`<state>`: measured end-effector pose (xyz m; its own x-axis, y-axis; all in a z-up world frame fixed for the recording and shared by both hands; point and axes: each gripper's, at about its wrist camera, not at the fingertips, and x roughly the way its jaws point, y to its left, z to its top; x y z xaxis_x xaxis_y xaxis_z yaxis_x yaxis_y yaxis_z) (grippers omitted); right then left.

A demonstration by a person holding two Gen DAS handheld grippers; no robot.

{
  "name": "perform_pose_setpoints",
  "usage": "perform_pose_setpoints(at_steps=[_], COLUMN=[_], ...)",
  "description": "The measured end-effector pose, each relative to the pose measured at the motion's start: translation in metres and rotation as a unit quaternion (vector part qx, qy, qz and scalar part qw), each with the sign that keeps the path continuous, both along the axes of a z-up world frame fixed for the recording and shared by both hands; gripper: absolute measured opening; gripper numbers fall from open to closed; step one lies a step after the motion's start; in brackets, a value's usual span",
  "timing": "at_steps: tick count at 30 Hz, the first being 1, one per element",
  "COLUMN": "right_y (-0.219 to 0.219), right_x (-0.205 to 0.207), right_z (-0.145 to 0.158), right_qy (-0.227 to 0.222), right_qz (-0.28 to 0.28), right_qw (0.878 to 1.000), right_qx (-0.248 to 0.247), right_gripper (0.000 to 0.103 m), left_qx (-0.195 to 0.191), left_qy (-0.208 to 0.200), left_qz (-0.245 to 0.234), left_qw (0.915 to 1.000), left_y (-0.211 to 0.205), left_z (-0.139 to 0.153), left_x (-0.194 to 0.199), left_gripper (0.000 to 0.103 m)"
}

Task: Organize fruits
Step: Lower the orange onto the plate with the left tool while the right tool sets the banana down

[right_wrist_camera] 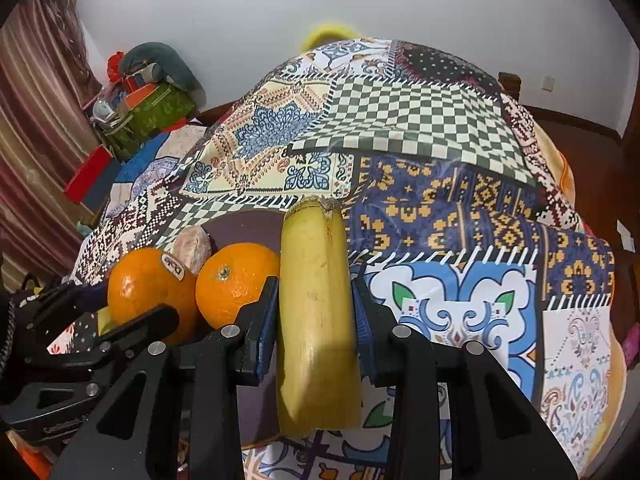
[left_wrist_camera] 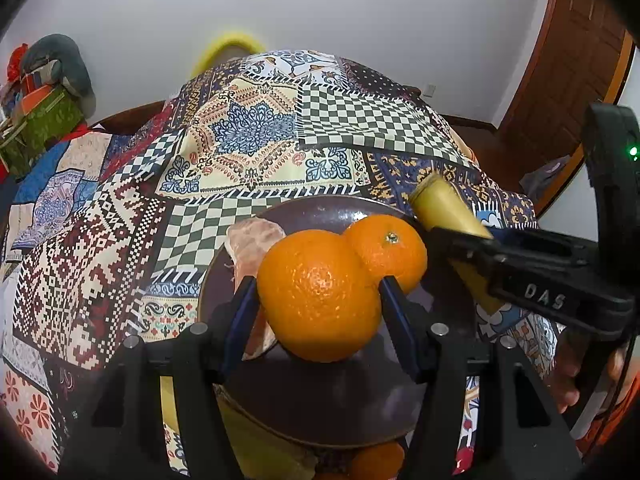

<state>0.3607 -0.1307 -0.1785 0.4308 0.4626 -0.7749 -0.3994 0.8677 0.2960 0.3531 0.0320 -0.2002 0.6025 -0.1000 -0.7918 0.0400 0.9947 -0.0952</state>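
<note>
Both grippers loaded, hovering at the plate

Left gripper (left_wrist_camera: pixel 316 300) is clamped on an orange (left_wrist_camera: pixel 318 294) right above the dark plate (left_wrist_camera: pixel 320 412); right gripper (right_wrist_camera: pixel 314 316) pinches a banana (right_wrist_camera: pixel 316 320), long axis pointing away along the fingers, beside the plate's right edge.

Over the dark plate (left_wrist_camera: pixel 320 208) room is tight: a second orange (left_wrist_camera: pixel 386 254) sits at one o'clock of the held orange (left_wrist_camera: pixel 320 294), a peeled fruit (left_wrist_camera: pixel 250 244) at ten. At three, the right gripper (left_wrist_camera: pixel 472 264) and its banana (left_wrist_camera: pixel 444 208) block passage. Patchwork cloth (left_wrist_camera: pixel 248 136) toward twelve lies open. The plate's near half seems bare.
</note>
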Motion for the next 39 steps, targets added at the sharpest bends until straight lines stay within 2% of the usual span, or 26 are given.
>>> perform_pose_setpoints(at_steps=[5,10,15,21,28,39], right_y=[-0.002,-0.003,0.003,-0.001,0.005,-0.005], right_x=[0.002,0.002,-0.004,-0.009,-0.022,-0.049], right_z=[-0.002,-0.003,0.005,0.005,0.008,0.038], right_qy=[0.01,0.018,0.003,0.01,0.003,-0.029], right_qz=[-0.006,-0.002,0.004,0.008,0.024,0.023], right_qw=[1.0,1.0,1.0,1.0,1.0,0.999], right_qx=[0.004,0.005,-0.008,0.0,-0.018,-0.016], right_gripper=[0.032,0.033,0.034,0.034,0.038,0.038], left_qx=[-0.004,0.01,0.009,0.011,0.011,0.019], left_qy=[-0.006,-0.021,-0.015,-0.019,-0.023,-0.04], left_qz=[0.001,-0.007,-0.005,-0.002,0.0,0.001], left_qw=[1.0,0.9997,0.9998,0.9998,0.9997,0.999], left_y=[0.002,-0.005,-0.005,-0.003,-0.001,-0.002], left_z=[0.002,0.008,0.006,0.01,0.018,0.042], left_x=[0.001,-0.004,-0.006,-0.011,-0.024,-0.055], left_gripper=[0.061,0.061,0.061,0.061,0.061,0.061])
